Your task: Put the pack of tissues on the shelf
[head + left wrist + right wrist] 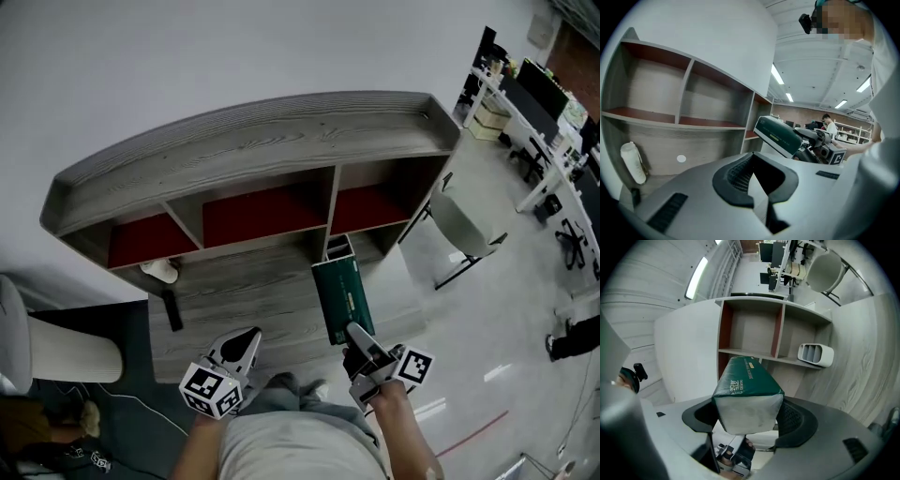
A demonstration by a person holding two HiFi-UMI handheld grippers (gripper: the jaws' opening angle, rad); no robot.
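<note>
The pack of tissues (339,295) is a long dark green block with white ends. My right gripper (356,336) is shut on its near end and holds it level above the grey wooden desk (244,281), pointing at the right compartment (370,208) of the shelf (262,141). In the right gripper view the pack (745,385) fills the gap between the right gripper's (747,420) pads. My left gripper (246,339) hovers over the desk's front edge with nothing in it, its jaws together. The left gripper view shows the left gripper (752,176) empty and the pack (780,136) off to its right.
The shelf has three compartments with red floors, all bare. A white holder (161,271) and a black bar (172,309) lie on the desk's left part. A grey chair (464,230) stands right of the shelf. A white cylinder (56,347) stands at the far left.
</note>
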